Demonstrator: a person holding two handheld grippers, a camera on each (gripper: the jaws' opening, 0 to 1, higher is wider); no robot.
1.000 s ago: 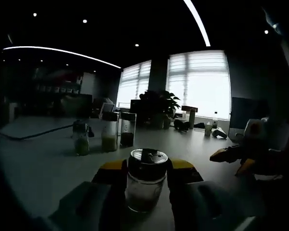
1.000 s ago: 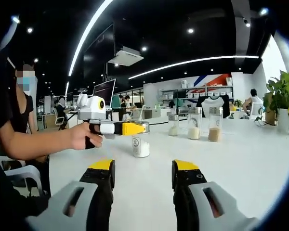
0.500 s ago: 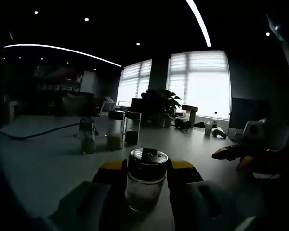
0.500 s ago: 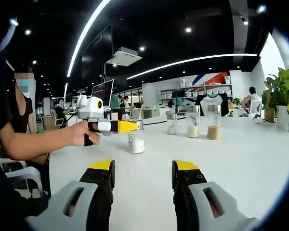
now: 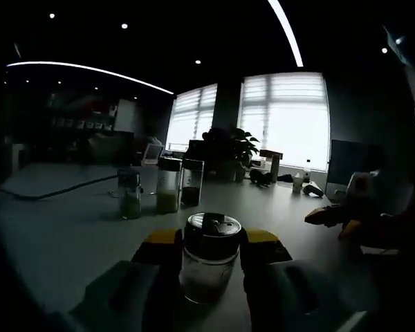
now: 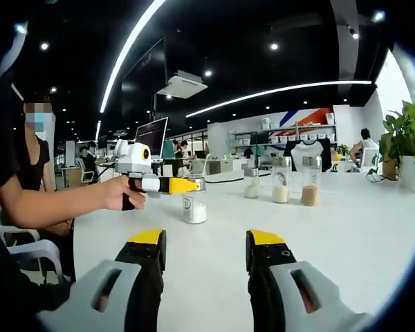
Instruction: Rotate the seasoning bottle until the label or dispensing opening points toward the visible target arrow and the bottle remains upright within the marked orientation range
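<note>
So on my left gripper view I've got the seasoning bottle point(image 5: 209, 257) sitting right between my left tongs point(image 5: 211, 243), upright on the table point(image 5: 62, 238). Both yellow-tipped jaws are pressed against its glass sides just under the dark metal cap, so it's clamped. The cap faces up toward the camera with some small marks on top, but that view is dark and I can't read any label or make out which way the opening points. There's pale stuff in the bottom of the jar.

Past the tongs, ahead and a bit to the left, three more jars point(image 5: 159, 193) stand in a loose row on the table, two with greenish contents and one darker. Further behind them there's a potted plant point(image 5: 229, 153) in front of bright windows with blinds. Off to the right of my left tongs I can see the yellow tip of the other gripper poking in.

On the right gripper view, my right tongs point(image 6: 204, 251) are spread apart with nothing between them, hovering low over the white table. Ahead and to the left of them, a hand point(image 6: 121, 194) holds the left gripper, and its yellow jaws are around the top of the same bottle, which stands upright with white powder in the bottom and a small round mark on its side. The three jars are ahead and to the right of the right tongs, well apart from the bottle.
</note>
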